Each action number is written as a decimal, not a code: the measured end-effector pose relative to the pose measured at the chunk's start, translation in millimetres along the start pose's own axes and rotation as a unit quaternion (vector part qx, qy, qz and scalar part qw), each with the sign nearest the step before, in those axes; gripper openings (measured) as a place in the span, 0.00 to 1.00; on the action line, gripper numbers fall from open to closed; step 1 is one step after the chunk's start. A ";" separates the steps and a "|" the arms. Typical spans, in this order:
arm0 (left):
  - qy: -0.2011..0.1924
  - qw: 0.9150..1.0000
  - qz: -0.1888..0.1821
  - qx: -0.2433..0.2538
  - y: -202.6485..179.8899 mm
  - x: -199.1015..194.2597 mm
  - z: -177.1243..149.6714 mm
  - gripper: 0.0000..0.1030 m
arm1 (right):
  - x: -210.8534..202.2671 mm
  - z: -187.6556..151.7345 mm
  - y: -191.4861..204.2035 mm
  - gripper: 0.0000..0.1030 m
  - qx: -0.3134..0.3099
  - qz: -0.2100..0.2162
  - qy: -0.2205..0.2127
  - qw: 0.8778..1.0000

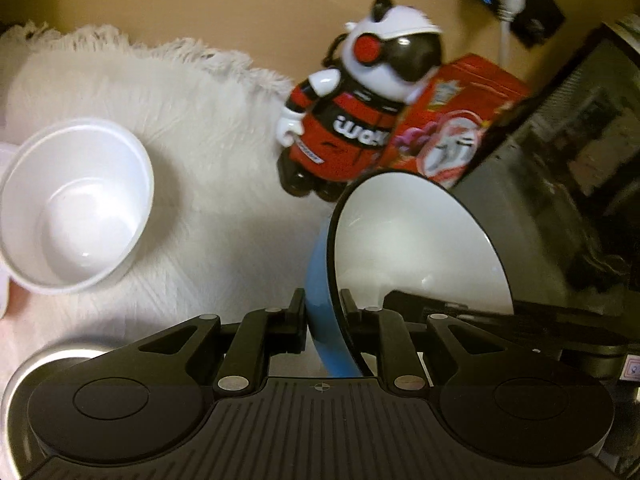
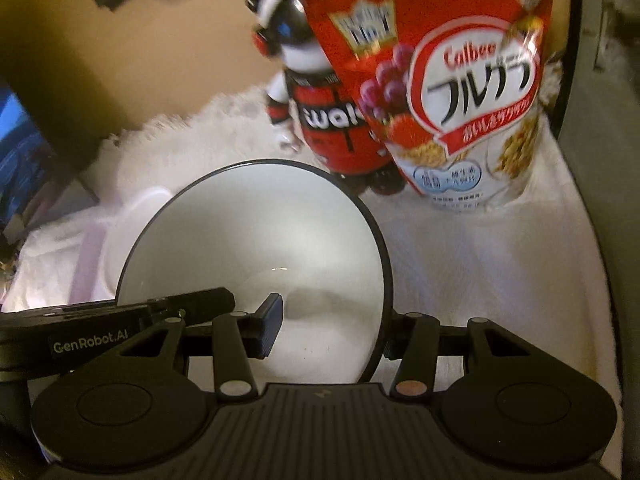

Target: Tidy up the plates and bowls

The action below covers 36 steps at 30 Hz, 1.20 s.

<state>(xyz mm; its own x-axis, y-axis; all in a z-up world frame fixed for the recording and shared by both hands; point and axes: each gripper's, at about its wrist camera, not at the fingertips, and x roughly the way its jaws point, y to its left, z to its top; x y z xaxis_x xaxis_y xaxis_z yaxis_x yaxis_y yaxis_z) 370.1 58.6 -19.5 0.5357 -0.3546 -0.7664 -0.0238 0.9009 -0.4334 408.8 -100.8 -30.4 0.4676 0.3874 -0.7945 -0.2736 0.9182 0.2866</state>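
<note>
A bowl with a blue outside, black rim and white inside (image 1: 416, 240) is held off the white cloth, tilted. My left gripper (image 1: 322, 312) is shut on its near rim, one finger on the blue outside, one inside. In the right wrist view the same bowl (image 2: 260, 232) fills the middle. My right gripper (image 2: 328, 328) straddles its right rim with one finger inside and one outside; the jaws look wide and I cannot tell whether they pinch the rim. A white bowl (image 1: 76, 204) stands upright on the cloth at left; it shows partly behind the held bowl (image 2: 136, 216).
A red and black panda figure (image 1: 344, 120) and a red cereal bag (image 2: 452, 88) stand at the back of the white cloth (image 1: 192, 120). A dark appliance (image 1: 568, 168) is at right. A metal rim (image 1: 40, 364) shows at lower left.
</note>
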 end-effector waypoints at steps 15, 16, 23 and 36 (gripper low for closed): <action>0.078 0.995 -0.028 0.049 -12.2 0.9 -88.3 0.19 | -23.2 -92.7 -4.4 0.49 0.008 -0.041 0.061 0.997; 0.080 0.995 -0.027 0.051 -11.6 3.6 -91.5 0.19 | -20.2 -96.1 -5.6 0.49 0.011 -0.043 0.068 0.997; 0.090 0.994 -0.032 0.061 -9.0 14.7 -104.7 0.21 | -8.8 -106.5 -8.2 0.49 0.017 -0.066 0.094 0.993; 0.098 0.994 -0.035 0.041 -6.7 13.1 -102.1 0.23 | -16.1 -99.0 -13.2 0.50 0.021 -0.060 0.090 0.994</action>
<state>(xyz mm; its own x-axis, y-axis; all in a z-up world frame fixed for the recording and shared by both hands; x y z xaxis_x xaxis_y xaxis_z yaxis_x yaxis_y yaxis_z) 291.0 22.4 -75.0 0.3581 -0.4514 -0.8173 0.0811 0.8871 -0.4544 321.6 -127.3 -74.4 0.3361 0.2574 -0.9060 -0.1881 0.9609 0.2033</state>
